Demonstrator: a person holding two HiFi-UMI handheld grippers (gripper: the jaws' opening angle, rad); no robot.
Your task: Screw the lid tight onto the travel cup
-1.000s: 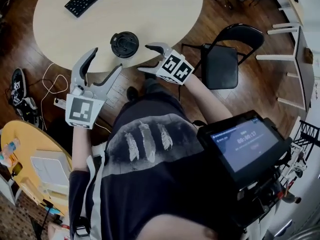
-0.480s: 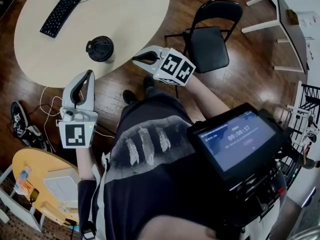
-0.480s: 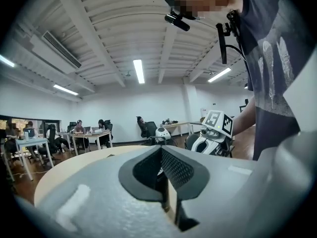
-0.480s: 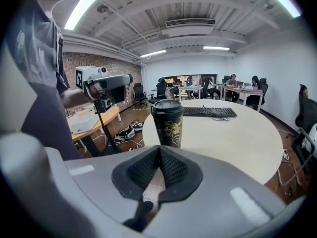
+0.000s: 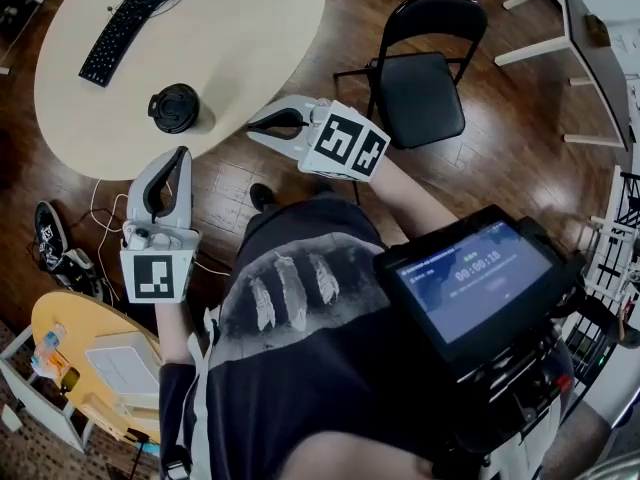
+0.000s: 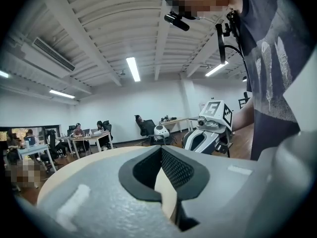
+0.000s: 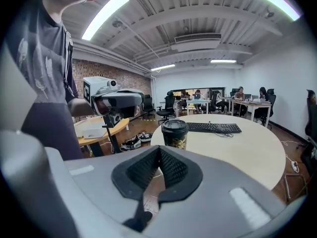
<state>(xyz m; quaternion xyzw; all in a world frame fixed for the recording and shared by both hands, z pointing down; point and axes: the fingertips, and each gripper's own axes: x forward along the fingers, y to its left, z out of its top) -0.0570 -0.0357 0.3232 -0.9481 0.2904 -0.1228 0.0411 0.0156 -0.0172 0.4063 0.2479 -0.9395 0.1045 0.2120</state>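
Standing upright on the table (image 5: 250,38), near its edge closest to the person: cup (image 7: 175,139), black lid (image 5: 173,106) on top. Left gripper (image 5: 177,158) held off the table below that edge, jaws just closed together, nothing between. Right gripper (image 5: 256,125) just off the same edge, jaws together, empty.

The head view was dim and dark-toned, with a dull sheen on the wood floor (image 5: 480,168) and a glowing screen (image 5: 478,280). Both gripper views were bright, lit by ceiling strip lights (image 6: 132,68), strongly curved toward black corners; the near foreground was soft.
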